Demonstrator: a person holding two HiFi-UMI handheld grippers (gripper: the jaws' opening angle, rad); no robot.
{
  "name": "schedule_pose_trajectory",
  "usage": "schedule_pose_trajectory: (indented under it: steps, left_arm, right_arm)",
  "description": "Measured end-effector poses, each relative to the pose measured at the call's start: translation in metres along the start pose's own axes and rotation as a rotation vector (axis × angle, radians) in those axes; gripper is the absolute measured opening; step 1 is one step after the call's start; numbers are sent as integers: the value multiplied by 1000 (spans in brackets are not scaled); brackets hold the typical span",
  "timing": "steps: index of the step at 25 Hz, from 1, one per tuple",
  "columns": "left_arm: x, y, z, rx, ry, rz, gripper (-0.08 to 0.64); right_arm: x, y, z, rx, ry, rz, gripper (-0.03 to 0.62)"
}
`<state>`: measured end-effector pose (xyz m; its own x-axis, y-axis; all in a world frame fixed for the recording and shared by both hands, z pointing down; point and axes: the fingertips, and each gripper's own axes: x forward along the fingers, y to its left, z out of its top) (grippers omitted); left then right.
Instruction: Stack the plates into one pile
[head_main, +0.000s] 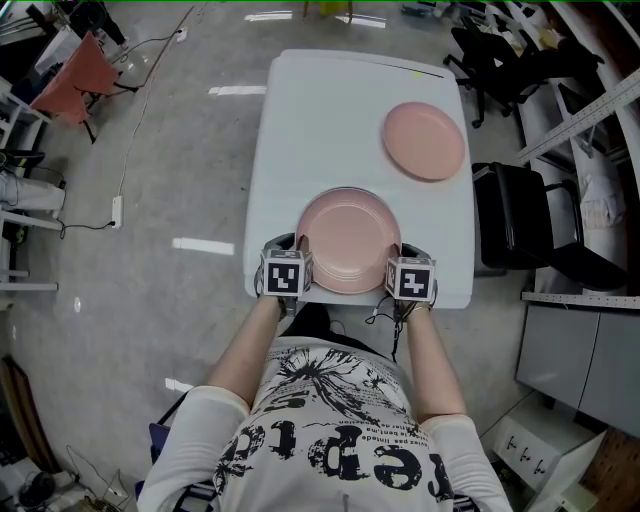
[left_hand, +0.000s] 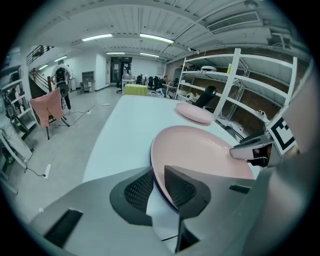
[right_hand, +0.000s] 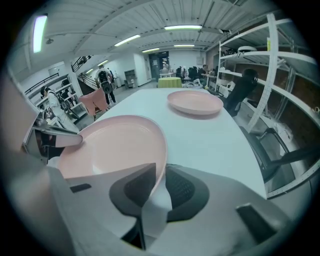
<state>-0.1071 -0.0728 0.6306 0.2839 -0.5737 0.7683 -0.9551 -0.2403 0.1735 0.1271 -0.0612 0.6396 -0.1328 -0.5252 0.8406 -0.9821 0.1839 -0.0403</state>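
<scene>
A pink plate (head_main: 347, 240) lies on the white table (head_main: 330, 110) near its front edge. My left gripper (head_main: 297, 243) is at the plate's left rim and my right gripper (head_main: 398, 248) at its right rim. In the left gripper view the rim (left_hand: 156, 170) runs between the jaws of the left gripper (left_hand: 159, 187), with a thin gap beside the pads. The right gripper (right_hand: 161, 187) straddles the opposite rim (right_hand: 162, 150) the same way. Both stand open around the rim. A second pink plate (head_main: 424, 140) rests alone at the table's far right.
Black chairs (head_main: 520, 215) stand close to the table's right side, with metal shelving (head_main: 590, 110) behind them. On the floor to the left are a power strip with its cable (head_main: 117, 210) and a chair draped in pink (head_main: 75, 75).
</scene>
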Motion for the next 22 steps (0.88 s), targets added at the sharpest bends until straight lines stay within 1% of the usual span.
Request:
schedule_pose_trajectory:
  steps: [5, 6, 7, 8, 11, 15, 19, 21, 22]
  left_arm:
    - [2, 1, -1, 1, -20, 8, 77]
    - [2, 1, -1, 3, -25, 9, 86]
    - [2, 1, -1, 10, -28, 11, 141]
    - [2, 1, -2, 19, -30, 14, 174]
    - [3, 3, -6, 25, -22, 12, 175]
    - [1, 6, -7, 18, -29, 1, 175]
    - [-3, 10, -1, 25, -36, -3, 174]
    - [-5, 11, 2, 16, -49, -4, 165]
    - [-7, 12, 5, 8, -62, -6, 147]
  right_arm:
    - [6, -1, 0, -18, -13, -11, 75]
    - [7, -1, 0, -18, -16, -14, 77]
    - [7, -1, 0, -17, -21, -20, 81]
    - [8, -1, 1, -18, -28, -28, 81]
    - [6, -3, 3, -29, -56, -58, 89]
    - [2, -7, 9, -29, -113, -78, 118]
    - [-5, -4, 19, -18, -149, -67, 118]
    - [-10, -2, 24, -22, -165, -61, 115]
    - [-12, -1, 27, -24, -175, -60, 94]
